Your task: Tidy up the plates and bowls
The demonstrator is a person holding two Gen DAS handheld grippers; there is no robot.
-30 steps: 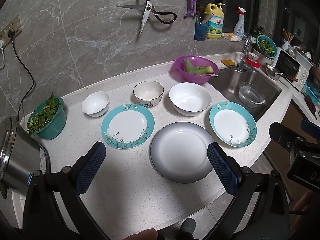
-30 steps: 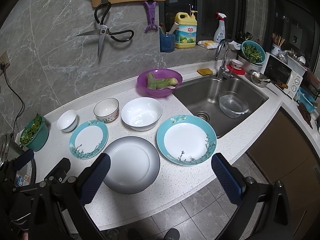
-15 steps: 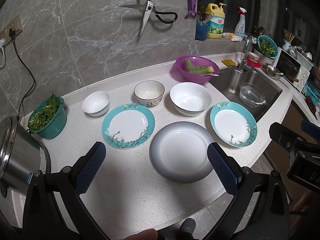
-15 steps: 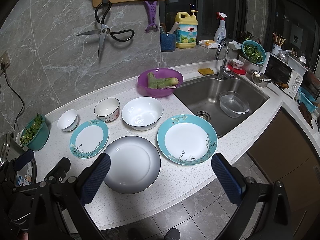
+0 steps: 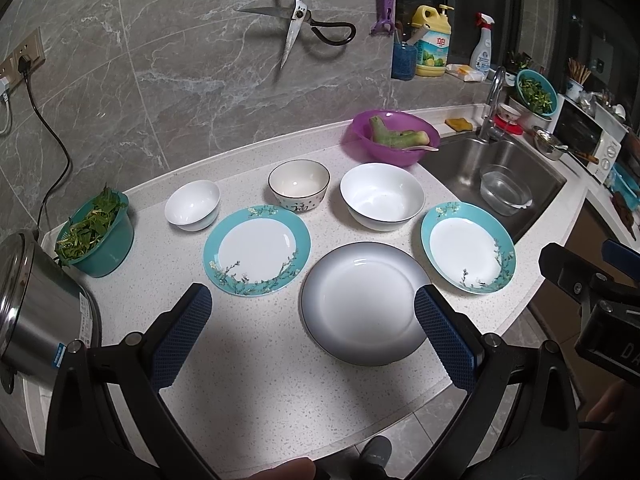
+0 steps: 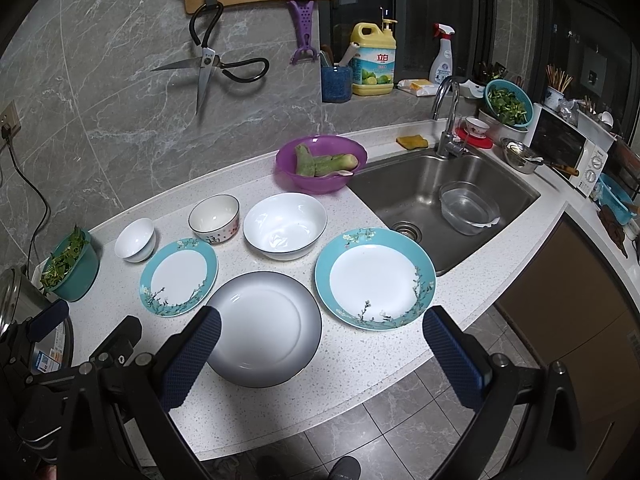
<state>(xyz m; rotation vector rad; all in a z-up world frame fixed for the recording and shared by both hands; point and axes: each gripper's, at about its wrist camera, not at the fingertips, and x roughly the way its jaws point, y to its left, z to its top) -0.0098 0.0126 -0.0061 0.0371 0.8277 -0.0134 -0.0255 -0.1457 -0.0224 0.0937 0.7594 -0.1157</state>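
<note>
I am holding both tongs released above the desk (image 5: pixel 248 344), the right tongs (image 6: pixel 320 348) sitting nearer the right-hand teal plate (image 6: pixel 375 278), the left tongs (image 5: pixel 306 334) facing the grey plate (image 5: pixel 366 308).

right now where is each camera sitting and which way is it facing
Left wrist: on the left tongs, held over the counter's near edge, facing the gray plate and wall; its open blue pads frame the view.
Right wrist: on the right tongs, further right, facing the teal plate and sink.
Both show the same six dishes, and each glimpses the other tongs.
</note>
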